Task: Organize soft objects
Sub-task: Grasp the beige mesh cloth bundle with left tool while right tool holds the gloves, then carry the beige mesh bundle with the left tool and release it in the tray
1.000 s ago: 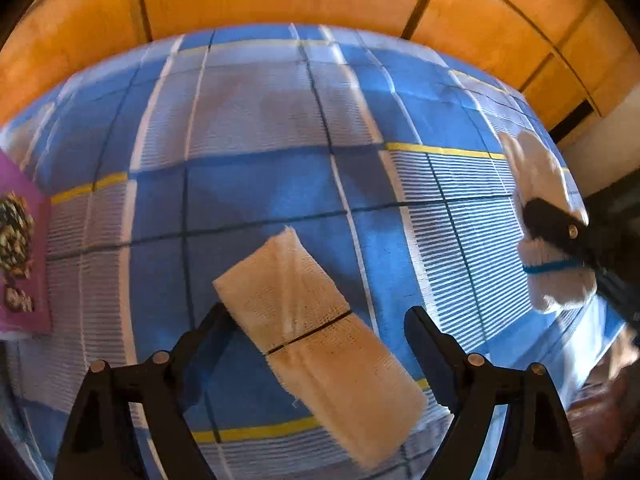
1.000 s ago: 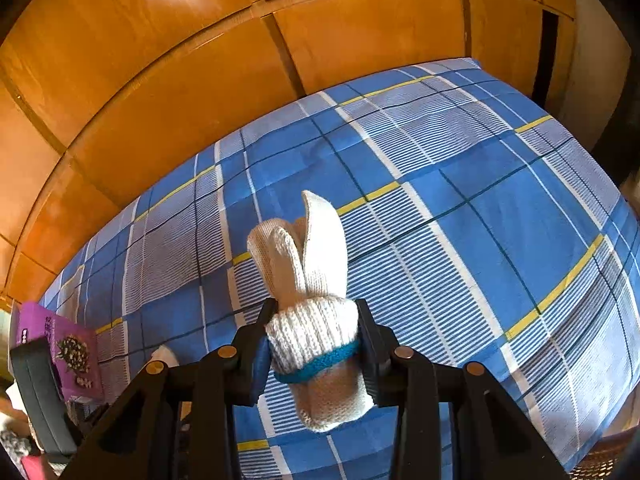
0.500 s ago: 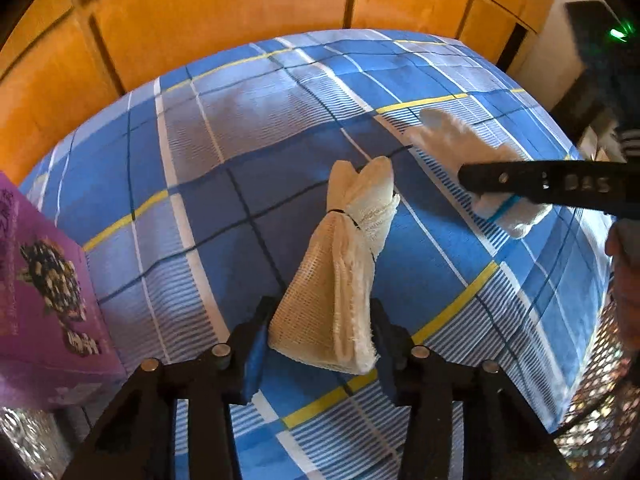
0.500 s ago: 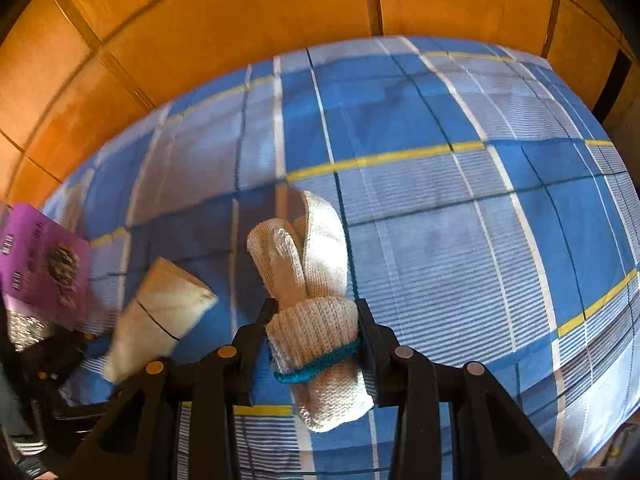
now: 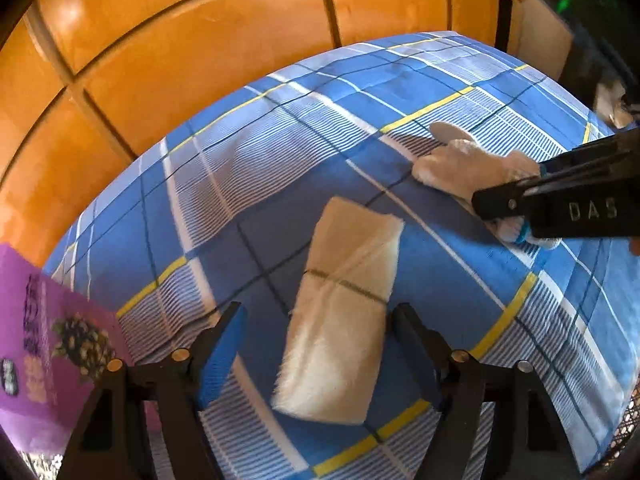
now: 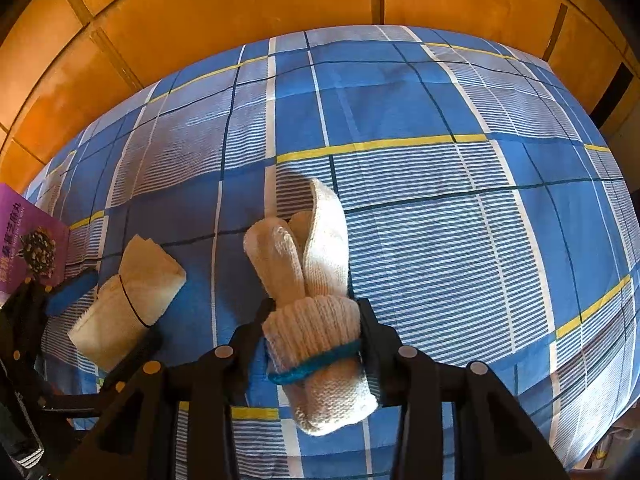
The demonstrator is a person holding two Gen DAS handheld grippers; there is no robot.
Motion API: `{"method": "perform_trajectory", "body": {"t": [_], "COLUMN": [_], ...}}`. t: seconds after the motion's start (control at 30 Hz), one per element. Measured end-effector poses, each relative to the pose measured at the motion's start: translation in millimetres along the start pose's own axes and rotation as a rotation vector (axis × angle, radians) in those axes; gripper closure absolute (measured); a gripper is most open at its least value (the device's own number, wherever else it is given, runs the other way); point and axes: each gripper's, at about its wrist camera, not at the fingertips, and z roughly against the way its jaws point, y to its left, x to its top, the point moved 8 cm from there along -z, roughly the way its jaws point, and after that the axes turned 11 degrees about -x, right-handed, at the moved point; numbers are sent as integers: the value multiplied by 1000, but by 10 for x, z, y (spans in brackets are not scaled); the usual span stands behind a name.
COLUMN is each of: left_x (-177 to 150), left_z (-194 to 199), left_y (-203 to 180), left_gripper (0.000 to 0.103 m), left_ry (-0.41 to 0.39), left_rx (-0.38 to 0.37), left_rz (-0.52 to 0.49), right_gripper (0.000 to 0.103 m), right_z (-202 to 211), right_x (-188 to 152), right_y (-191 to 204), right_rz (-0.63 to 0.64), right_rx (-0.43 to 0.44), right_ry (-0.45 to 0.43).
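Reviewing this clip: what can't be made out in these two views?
- Purple box: cut off by the left edge in both views, print unreadable.
- Cloth bundle: near end motion-blurred in the left view.
- Glove: cuff partly behind the right gripper fingers.
- Person: almost wholly out of frame.

Each black gripper (image 5: 316, 344) has 2 blue-padded fingers (image 5: 218, 352) and brass screws.

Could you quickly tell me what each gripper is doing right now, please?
Left gripper: open, jaws just opened; the gauze bundle lies between them, released.
Right gripper: closed on the knitted glove at its cuff.
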Motion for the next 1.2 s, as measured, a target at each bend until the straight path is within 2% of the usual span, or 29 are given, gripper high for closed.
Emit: {"method": "perform_trajectory", "body": {"t": [0.1,0.2,0.3,0.43,0.6,0.7,0.8,0.87,0.93,1.03,1.2], "left_x": [5,-30,-74,-11,437,741,999,1019,916,496,-436], "left_z": [-44,-10,36,118,633,979,1411,1647,1867,2193,2581], "left_y": [-28,-73,-84,-97,-26,235,798,1217,1692,2386,2962], "left_gripper": [54,59,61,63,63,63,62,62,62,62,62], "left_ry": [1,-26,-33,-2,-113,-176,-256,-292,-315,-333,-333], "left_rx": [-67,-55,-49,-71,-58,-36,34,100,172,282,402], "left_rz": [50,36,45,75,52,96,196,267,351,487,605], "right_gripper": [63,63,63,63,63,63,63,63,63,63,63], "right_z": [-10,-24,-29,-43,-42,-25,-15,-18,-11,-7,0], "right_x": [-12,-5,1,6,-5,-24,-38,-40,-49,-43,-56], "right_y": [47,124,140,182,178,177,185,186,200,201,243], "right_rz": [41,94,106,124,125,132,139,143,150,155,190], "right_rx": [-35,-76,-86,-106,-105,-111,-115,-117,-125,-130,-163], "right_ry": [-13,-38,-46,-57,-61,-67,-71,-75,-79,-81,-105]}}
